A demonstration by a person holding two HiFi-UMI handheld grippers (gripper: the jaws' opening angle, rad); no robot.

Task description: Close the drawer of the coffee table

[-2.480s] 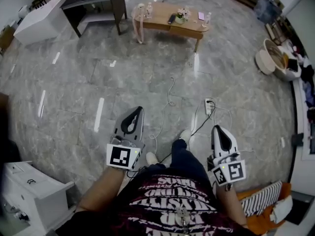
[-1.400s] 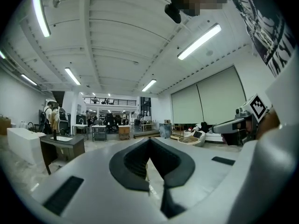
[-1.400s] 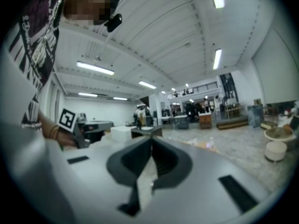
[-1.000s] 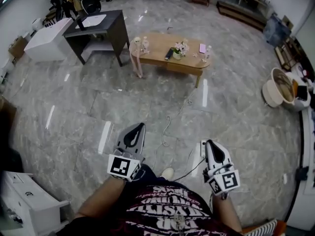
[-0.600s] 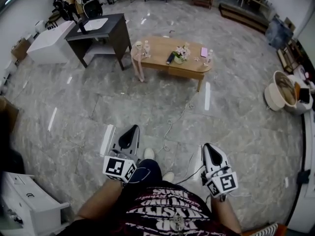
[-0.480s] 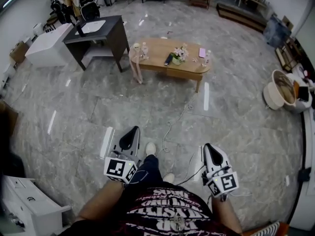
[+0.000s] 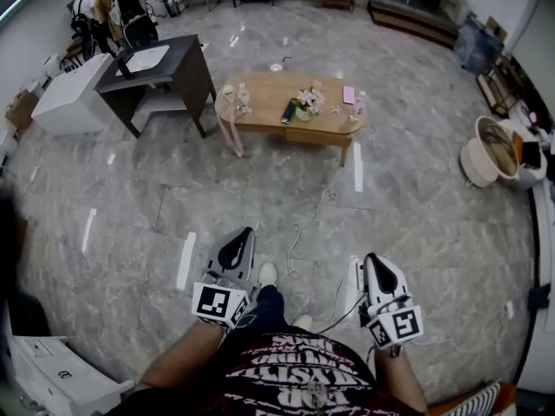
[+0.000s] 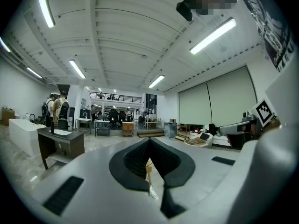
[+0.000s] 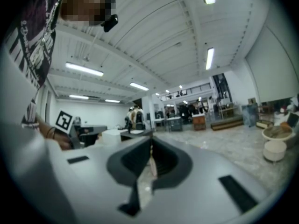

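Observation:
The wooden coffee table [image 7: 269, 89] stands far ahead across the marble floor, with a small flower pot [image 7: 304, 104], a remote, a pink phone and small bottles on top. Its drawer [image 7: 314, 135] hangs under the near edge; from here I cannot tell how far out it stands. My left gripper [image 7: 249, 230] and right gripper [image 7: 371, 256] are held low in front of my body, pointing level toward the table and well short of it. Both are shut and hold nothing: the left gripper [image 8: 149, 140] and the right gripper [image 9: 151, 143] show dark pads meeting at the tips.
A dark desk [image 7: 165, 63] and a white cabinet [image 7: 61, 94] stand left of the table, with people wearing backpacks [image 7: 117, 3] behind. A white cable [image 7: 299, 224] and a power strip [image 7: 354, 276] lie on the floor ahead. Round baskets [image 7: 492, 150] sit at the right, a white unit [image 7: 48, 375] near left.
I have walked forward, and both grippers came along with me, still shut. The table sits a little lower and nearer in the head view.

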